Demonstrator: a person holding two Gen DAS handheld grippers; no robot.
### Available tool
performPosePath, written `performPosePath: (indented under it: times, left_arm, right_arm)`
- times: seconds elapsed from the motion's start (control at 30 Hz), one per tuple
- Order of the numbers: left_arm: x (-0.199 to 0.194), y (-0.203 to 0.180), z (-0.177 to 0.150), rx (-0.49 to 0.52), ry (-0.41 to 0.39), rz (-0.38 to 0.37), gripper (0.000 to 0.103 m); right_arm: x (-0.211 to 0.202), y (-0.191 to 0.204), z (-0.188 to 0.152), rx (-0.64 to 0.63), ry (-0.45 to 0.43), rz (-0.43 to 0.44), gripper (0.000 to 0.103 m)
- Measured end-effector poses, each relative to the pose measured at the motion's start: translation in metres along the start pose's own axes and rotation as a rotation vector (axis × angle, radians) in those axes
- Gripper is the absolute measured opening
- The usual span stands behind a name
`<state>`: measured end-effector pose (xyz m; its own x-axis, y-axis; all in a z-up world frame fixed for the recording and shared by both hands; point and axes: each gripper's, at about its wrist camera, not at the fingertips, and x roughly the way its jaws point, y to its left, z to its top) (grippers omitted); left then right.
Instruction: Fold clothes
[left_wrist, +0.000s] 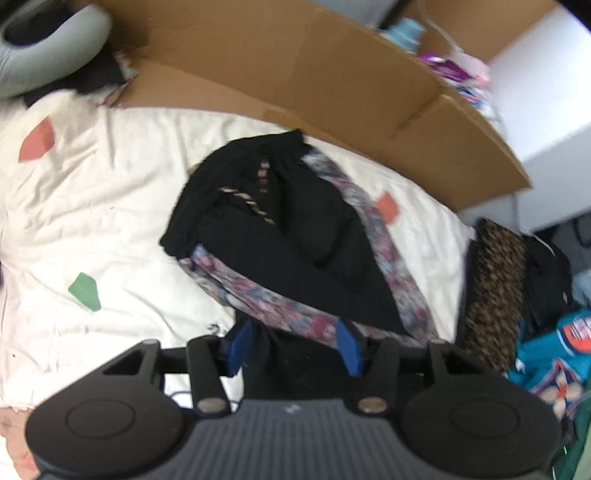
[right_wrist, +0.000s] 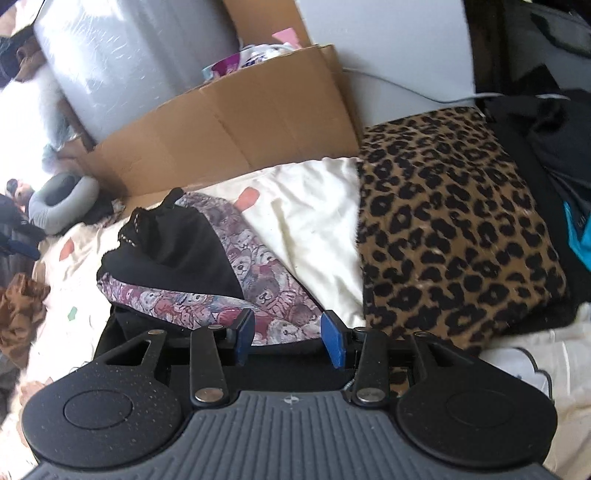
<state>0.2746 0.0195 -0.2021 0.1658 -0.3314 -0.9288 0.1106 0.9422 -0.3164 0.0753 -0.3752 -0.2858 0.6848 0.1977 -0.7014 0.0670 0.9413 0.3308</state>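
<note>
Now both grippers hover open over the bed (left_wrist: 92, 206).
Black garment (left_wrist: 295, 229) on a bear-print cloth (right_wrist: 273, 291) lies just ahead of the left gripper (left_wrist: 293, 345) and right gripper (right_wrist: 288, 332), both spread wide, holding nothing.

A bed with a white sheet (left_wrist: 92, 206) holds a black garment (left_wrist: 295, 236) on a teddy-bear cloth (right_wrist: 266, 284). A leopard blanket (right_wrist: 450, 229) lies beside them, a cardboard box (left_wrist: 295, 70) behind.
</note>
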Motion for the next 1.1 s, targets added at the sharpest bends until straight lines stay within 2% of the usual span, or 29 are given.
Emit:
performPosePath:
  times: [0.3, 0.4, 0.57, 0.73, 0.9, 0.93, 0.97, 1.0, 1.07, 1.1]
  left_arm:
    - [0.059, 0.056, 0.002, -0.06, -0.053, -0.016, 0.055]
    - [0.076, 0.07, 0.001, -0.094, -0.079, -0.041, 0.059]
    - [0.105, 0.091, -0.004, -0.153, -0.113, -0.075, 0.06]
    - [0.131, 0.115, -0.015, -0.227, -0.159, -0.153, 0.06]
    - [0.141, 0.131, -0.028, -0.29, -0.26, -0.256, 0.06]
    - [0.141, 0.133, -0.029, -0.302, -0.269, -0.274, 0.059]
    - [0.141, 0.135, -0.029, -0.313, -0.274, -0.288, 0.052]
    - [0.141, 0.136, -0.03, -0.324, -0.277, -0.301, 0.039]
    - [0.141, 0.138, -0.03, -0.339, -0.282, -0.325, 0.025]
    - [0.139, 0.138, -0.03, -0.342, -0.285, -0.337, 0.024]
  right_arm:
    - [0.04, 0.039, 0.008, -0.116, 0.058, -0.013, 0.047]
    - [0.054, 0.056, 0.011, -0.171, 0.075, -0.016, 0.047]
    - [0.076, 0.086, 0.012, -0.247, 0.11, -0.002, 0.047]
    - [0.094, 0.114, 0.005, -0.332, 0.143, 0.021, 0.047]
    - [0.097, 0.119, -0.002, -0.376, 0.135, 0.006, 0.047]
    - [0.098, 0.12, -0.003, -0.384, 0.133, 0.003, 0.047]
    - [0.099, 0.121, -0.005, -0.393, 0.132, 0.0, 0.047]
    - [0.099, 0.122, -0.006, -0.402, 0.13, -0.002, 0.047]
    - [0.1, 0.124, -0.009, -0.419, 0.127, -0.008, 0.047]
    - [0.101, 0.125, -0.01, -0.428, 0.125, -0.011, 0.047]
